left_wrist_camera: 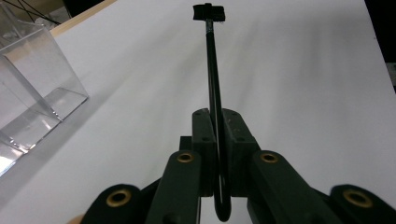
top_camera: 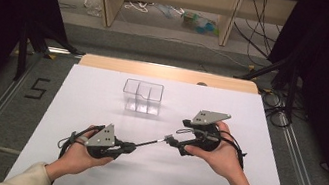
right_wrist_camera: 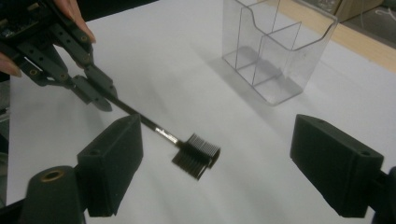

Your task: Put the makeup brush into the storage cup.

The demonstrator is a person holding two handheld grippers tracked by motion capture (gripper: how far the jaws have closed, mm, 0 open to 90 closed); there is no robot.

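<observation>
The right gripper view alone reveals comb teeth on the brush (right_wrist_camera: 196,155) the left tool (right_wrist_camera: 100,95) clenches; the right tool (right_wrist_camera: 231,172) gapes empty.

The brow brush (right_wrist_camera: 196,156) has a thin glossy black handle, a small shiny metal collar and a matt black comb head of fine stiff teeth. The compartment organiser (right_wrist_camera: 273,46) is clear, glossy plastic. A smooth matt white sheet covers the counter (top_camera: 99,107), with pale wood at its far edge
</observation>
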